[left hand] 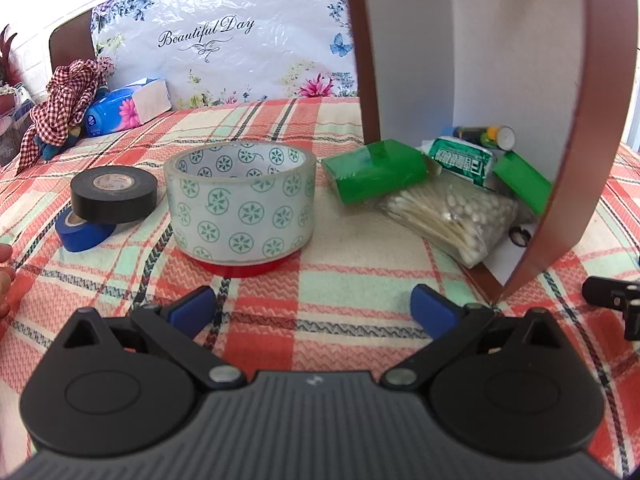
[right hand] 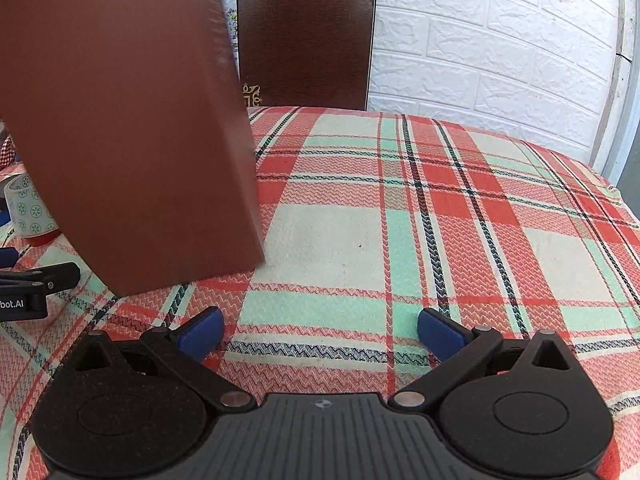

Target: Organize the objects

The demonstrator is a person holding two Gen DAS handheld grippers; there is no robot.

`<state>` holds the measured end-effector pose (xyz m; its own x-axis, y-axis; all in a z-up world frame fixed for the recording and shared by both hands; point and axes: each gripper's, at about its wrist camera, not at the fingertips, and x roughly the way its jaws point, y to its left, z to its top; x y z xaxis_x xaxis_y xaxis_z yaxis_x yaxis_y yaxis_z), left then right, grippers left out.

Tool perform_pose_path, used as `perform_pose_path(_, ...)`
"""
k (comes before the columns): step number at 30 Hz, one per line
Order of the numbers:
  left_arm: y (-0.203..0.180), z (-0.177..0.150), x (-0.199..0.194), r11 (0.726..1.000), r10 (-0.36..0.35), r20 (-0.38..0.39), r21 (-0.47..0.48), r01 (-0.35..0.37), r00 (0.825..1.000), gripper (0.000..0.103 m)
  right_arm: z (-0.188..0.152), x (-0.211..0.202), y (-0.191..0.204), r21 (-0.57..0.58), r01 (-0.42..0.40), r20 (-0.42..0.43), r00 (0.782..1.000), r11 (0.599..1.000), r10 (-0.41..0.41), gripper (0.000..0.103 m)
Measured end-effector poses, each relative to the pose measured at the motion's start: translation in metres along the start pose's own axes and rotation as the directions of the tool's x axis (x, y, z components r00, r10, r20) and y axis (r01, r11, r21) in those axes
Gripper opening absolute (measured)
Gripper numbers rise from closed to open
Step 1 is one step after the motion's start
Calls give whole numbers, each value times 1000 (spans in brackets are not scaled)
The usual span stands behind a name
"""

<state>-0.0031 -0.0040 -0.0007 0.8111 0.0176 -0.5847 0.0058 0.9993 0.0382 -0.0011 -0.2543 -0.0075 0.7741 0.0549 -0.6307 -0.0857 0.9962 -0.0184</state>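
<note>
In the left wrist view a wide roll of clear tape with green pinwheel print (left hand: pixel 242 204) stands on a red roll (left hand: pixel 244 267), straight ahead of my open left gripper (left hand: pixel 316 312). To its left a black tape roll (left hand: pixel 114 194) leans on a blue roll (left hand: pixel 82 232). At right an open brown box with a white inside (left hand: pixel 560 160) holds green packets (left hand: pixel 376 176), a bag of cotton swabs (left hand: pixel 452 216), a green-and-white pack (left hand: pixel 460 158) and a battery (left hand: pixel 486 134). My right gripper (right hand: pixel 320 334) is open over bare cloth, beside the box's brown wall (right hand: pixel 132 132).
A plaid cloth (right hand: pixel 400 220) covers the table. A tissue pack (left hand: pixel 128 108) and a checked cloth bundle (left hand: pixel 64 100) lie far left before a floral plastic sheet (left hand: pixel 224 40). A brown chair back (right hand: pixel 306 36) stands behind the table. Fingers (left hand: pixel 5 272) show at the left edge.
</note>
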Motion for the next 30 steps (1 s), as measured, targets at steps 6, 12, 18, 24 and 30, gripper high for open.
perform_pose_path(6, 1, 0, 0, 1000, -2, -1, 0, 2, 1000, 103, -1, 0, 0, -2, 1, 2, 1000, 1000, -1, 103)
perform_pose_path(12, 2, 0, 1, 1000, -5, 1, -3, 5, 1000, 103, -2, 1, -1, 2, -1, 4, 1000, 1000, 1, 103)
perform_pose_path(18, 3, 0, 1, 1000, -8, 1, -5, 8, 1000, 103, -2, 1, -1, 3, -1, 5, 1000, 1000, 1, 103)
perform_pose_path(24, 5, 0, 1, 1000, -9, 1, -4, 9, 1000, 103, -2, 1, -1, 1, -1, 5, 1000, 1000, 1, 103)
perform_pose_path(30, 4, 0, 2, 1000, -10, 2, -2, 10, 1000, 103, -1, 1, -1, 1, -1, 5, 1000, 1000, 1, 103)
